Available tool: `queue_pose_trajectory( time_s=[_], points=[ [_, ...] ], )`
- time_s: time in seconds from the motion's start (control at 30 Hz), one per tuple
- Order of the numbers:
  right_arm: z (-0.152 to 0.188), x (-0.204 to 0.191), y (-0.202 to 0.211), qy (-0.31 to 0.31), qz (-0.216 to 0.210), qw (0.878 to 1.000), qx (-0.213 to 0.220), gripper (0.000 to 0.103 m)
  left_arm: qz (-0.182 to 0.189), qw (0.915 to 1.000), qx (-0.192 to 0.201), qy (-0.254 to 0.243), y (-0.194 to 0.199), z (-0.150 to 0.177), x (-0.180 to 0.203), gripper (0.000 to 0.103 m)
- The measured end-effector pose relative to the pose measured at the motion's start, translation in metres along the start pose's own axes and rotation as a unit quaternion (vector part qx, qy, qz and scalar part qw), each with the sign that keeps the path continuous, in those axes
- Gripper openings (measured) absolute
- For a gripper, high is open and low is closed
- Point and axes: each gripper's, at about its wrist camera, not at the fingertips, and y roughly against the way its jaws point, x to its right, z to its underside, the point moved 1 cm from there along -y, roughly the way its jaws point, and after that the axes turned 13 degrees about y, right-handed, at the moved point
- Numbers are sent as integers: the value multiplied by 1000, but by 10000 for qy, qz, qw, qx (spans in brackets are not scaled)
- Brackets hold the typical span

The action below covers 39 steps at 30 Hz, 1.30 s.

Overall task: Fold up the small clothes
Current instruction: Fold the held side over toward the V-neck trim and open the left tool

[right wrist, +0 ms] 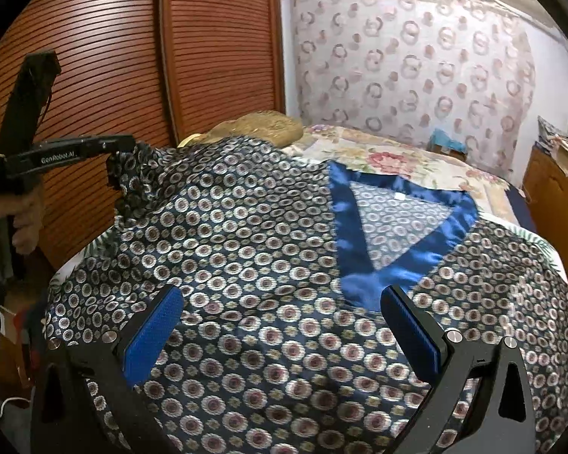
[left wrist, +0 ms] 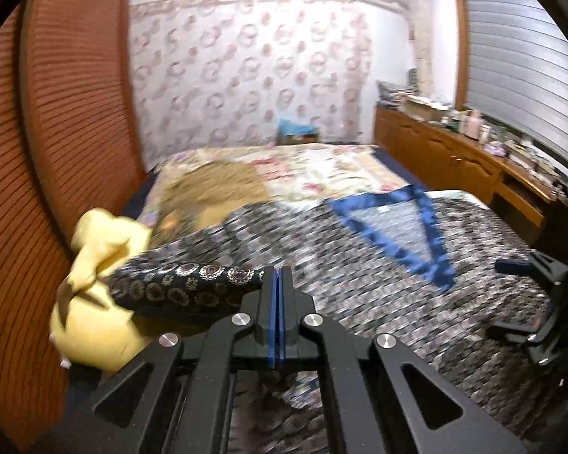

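A dark blue patterned satin top [right wrist: 269,249] with a bright blue V-neck band [right wrist: 397,234] lies spread on the bed. My left gripper [left wrist: 278,276] is shut on its sleeve [left wrist: 193,283] and holds it lifted off the bed; it also shows in the right wrist view [right wrist: 119,159], with the sleeve fabric [right wrist: 140,174] bunched at its tip. My right gripper [right wrist: 284,325] is open and empty, low over the middle of the top, just below the V-neck. The top also shows blurred in the left wrist view [left wrist: 359,257].
The bed has a floral cover [right wrist: 390,159] beyond the top. A tan garment [right wrist: 261,125] and a yellow cloth [left wrist: 98,272] lie by the louvred wooden doors [right wrist: 132,56] on the left. A wooden cabinet [left wrist: 454,159] with clutter runs along the right.
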Motion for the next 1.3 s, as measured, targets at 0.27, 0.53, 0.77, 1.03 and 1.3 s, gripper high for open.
queue_pose_trajectory(
  time_s=[0.27, 0.53, 0.77, 1.03, 1.3],
  points=[
    [13, 12, 17, -246, 208, 9995, 63, 103, 694, 9974, -105, -162, -2, 2, 50, 1],
    [16, 10, 19, -277, 230, 9993, 69, 103, 590, 9980, 78, 222, 21, 8, 32, 42],
    [-3, 10, 15, -86, 49, 9998, 185, 103, 303, 9975, 284, 567, 39, 16, -6, 81],
    [-35, -15, -17, 329, -475, 9983, 75, 103, -162, 9969, 333, 691, 45, 32, -36, 81],
    [-73, -36, -68, 738, -1083, 9914, -53, 101, -225, 9956, 347, 844, 48, 45, -49, 81]
  ],
)
